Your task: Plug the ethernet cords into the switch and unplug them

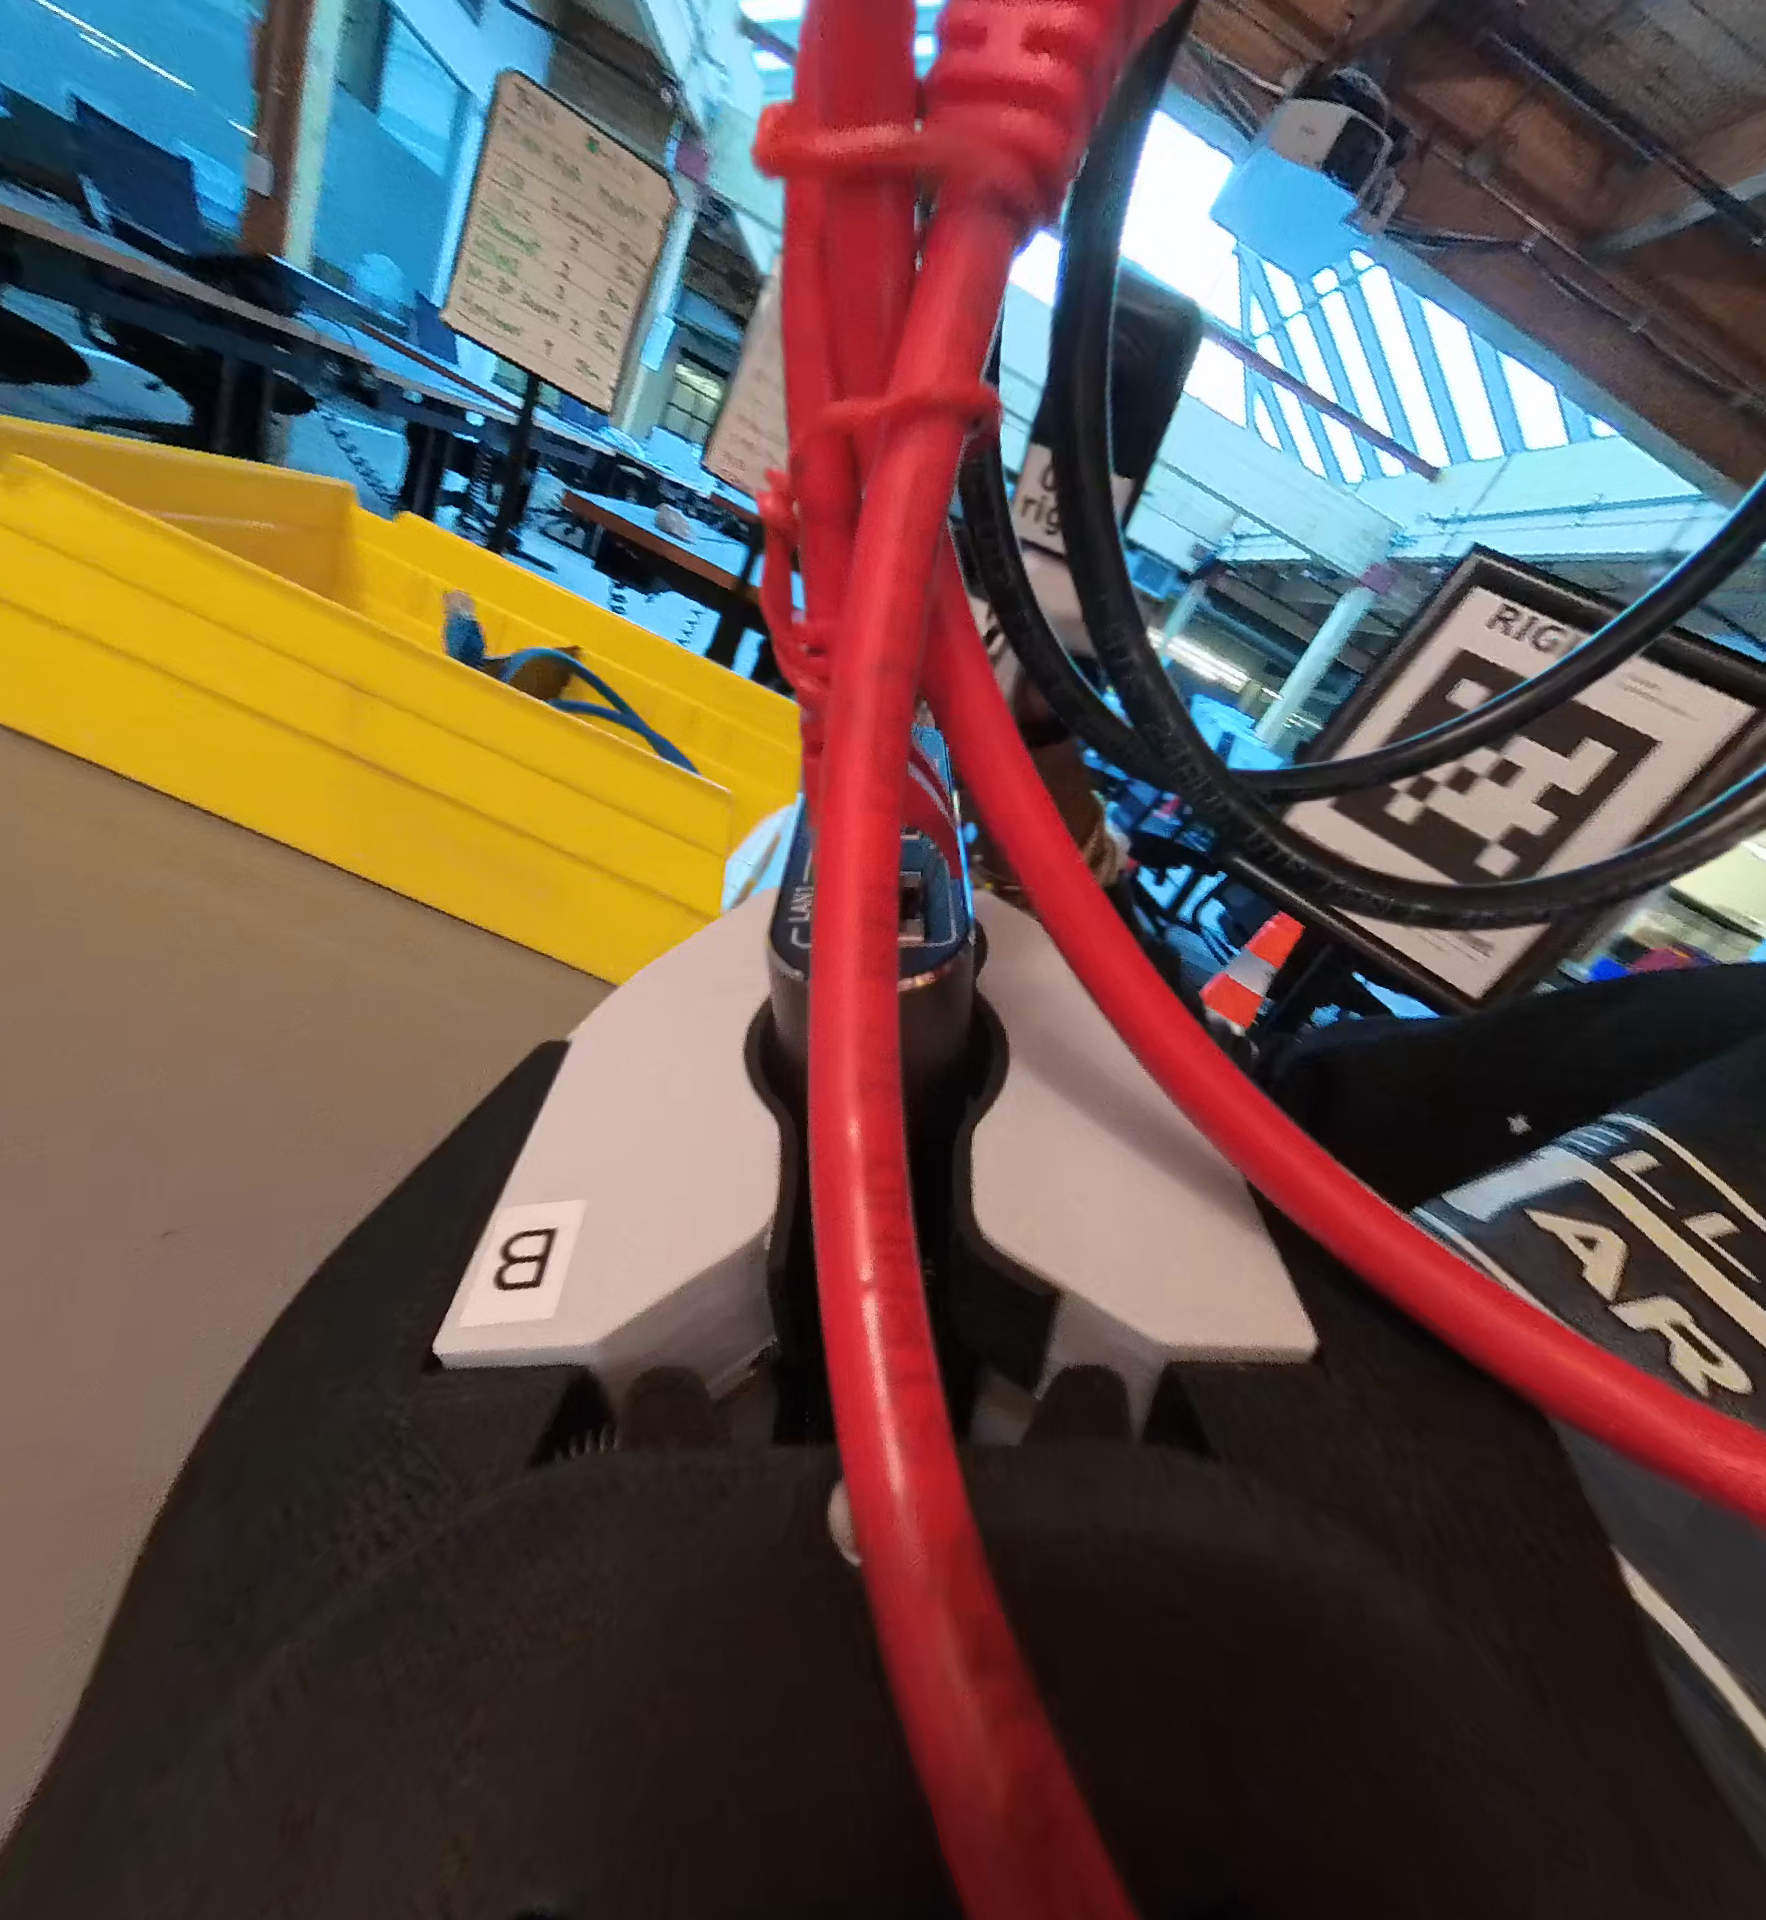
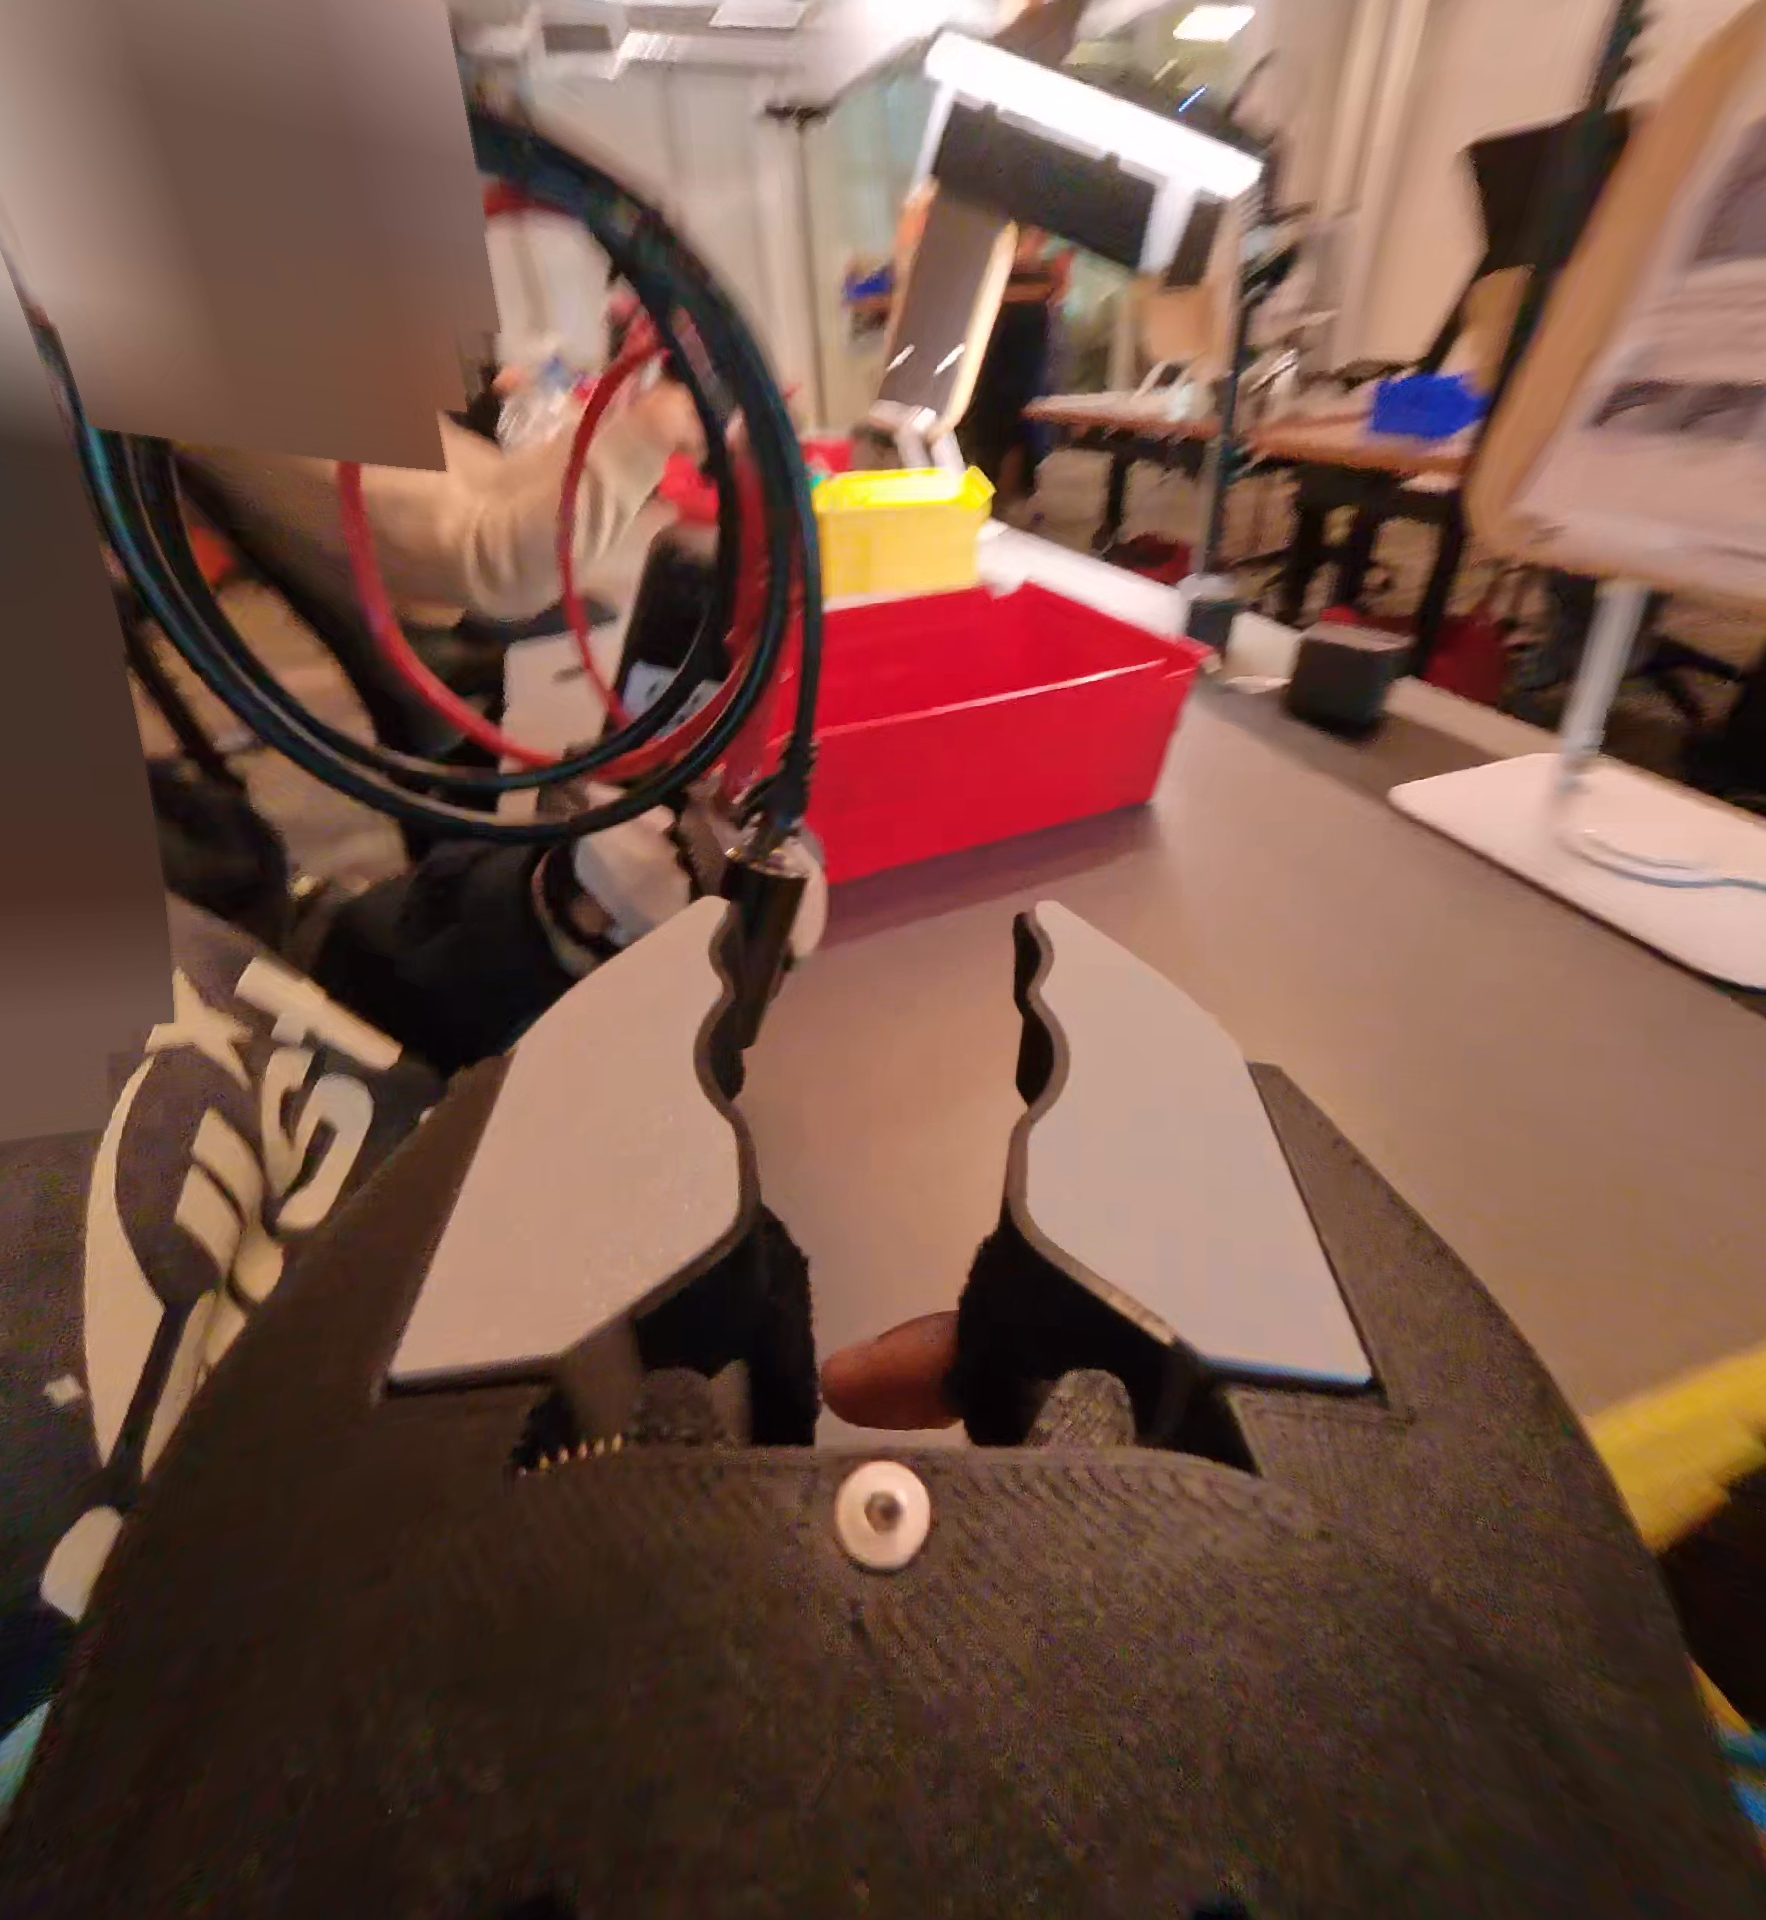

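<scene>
Left wrist view is showing the switch (image 1: 863,935), a small dark body standing on end between the grey fingers of the left gripper (image 1: 871,997), which is clamping it; its long axis is running straight away from the camera, and an open port is facing back toward the lens. A red cord (image 1: 863,1039) is crossing in front of that port and looping up to a bundle tied overhead, with a red plug (image 1: 1004,94) hanging at the top. Black cords (image 1: 1222,790) are arcing off to the right. Whether any plug is seated in the switch cannot be told from here.

Right wrist view is showing the right gripper (image 2: 871,935) standing open with nothing between its fingers, hovering over the dark table (image 2: 1326,1039). The switch (image 2: 770,914) is sitting just left of the left fingertip, slightly farther off, with cords looping above it.

Judgement: the right gripper is the free one, so it would need to swing left and up to reach a plug.

Farther out: a yellow bin (image 1: 287,665) to the far left, a red bin (image 2: 983,717) beyond the switch.
</scene>
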The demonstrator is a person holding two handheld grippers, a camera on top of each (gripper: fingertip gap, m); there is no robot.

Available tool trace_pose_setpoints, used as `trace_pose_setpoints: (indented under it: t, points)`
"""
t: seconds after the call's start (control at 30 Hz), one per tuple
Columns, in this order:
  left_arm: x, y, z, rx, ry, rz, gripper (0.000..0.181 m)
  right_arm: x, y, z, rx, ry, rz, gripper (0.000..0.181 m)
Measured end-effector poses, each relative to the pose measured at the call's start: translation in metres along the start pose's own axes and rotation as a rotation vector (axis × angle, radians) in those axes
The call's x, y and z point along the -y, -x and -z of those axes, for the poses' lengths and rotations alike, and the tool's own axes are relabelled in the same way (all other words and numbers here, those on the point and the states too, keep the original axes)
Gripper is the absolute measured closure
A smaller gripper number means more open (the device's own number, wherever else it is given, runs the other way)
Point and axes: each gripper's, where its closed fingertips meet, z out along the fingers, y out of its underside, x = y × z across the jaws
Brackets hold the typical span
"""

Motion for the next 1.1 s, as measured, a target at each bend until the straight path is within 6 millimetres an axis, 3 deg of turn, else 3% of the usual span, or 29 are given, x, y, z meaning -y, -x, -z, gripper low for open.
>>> trace_pose_setpoints:
  t: [0.03, 0.17, 0.3, 0.37, 0.43, 0.57, 0.7, 0.83, 0.93, 1.1]
  points:
    - [-0.002, -0.004, -0.001, -0.026, 0.013, 0.003, 0.156, -0.007, 0.009, -0.011, 0.04, 0.031, 0.019, 0.129]
    - [-0.016, -0.01, -0.006, -0.063, 0.1, 0.001, 0.156, -0.022, 0.041, -0.043, 0.217, 0.047, -0.065, 0.127]
    - [-0.037, -0.014, -0.01, -0.083, 0.226, -0.011, 0.16, -0.04, 0.049, -0.06, 0.295, 0.099, -0.201, 0.137]
    - [-0.045, -0.016, -0.011, -0.09, 0.28, -0.026, 0.156, -0.053, 0.053, -0.065, 0.328, 0.158, -0.236, 0.138]
    - [-0.05, -0.013, -0.01, -0.067, 0.312, -0.042, 0.157, -0.058, 0.061, -0.064, 0.383, 0.187, -0.244, 0.157]
    - [-0.053, -0.007, -0.009, -0.034, 0.339, -0.022, 0.154, -0.067, 0.058, -0.065, 0.347, 0.233, -0.19, 0.158]
    - [-0.022, -0.01, -0.007, -0.062, 0.142, -0.004, 0.152, -0.04, 0.052, -0.069, 0.316, 0.018, -0.193, 0.158]
    - [0.014, -0.009, 0.001, -0.066, -0.114, 0.046, 0.13, -0.013, 0.036, -0.069, 0.234, -0.254, -0.262, 0.158]
    - [0.023, -0.008, 0.002, -0.047, -0.195, 0.032, 0.122, 0.0, 0.033, -0.067, 0.227, -0.431, -0.373, 0.158]
    - [0.03, -0.014, -0.001, -0.043, -0.319, -0.002, 0.128, 0.009, 0.039, -0.066, 0.251, -0.65, -0.554, 0.158]
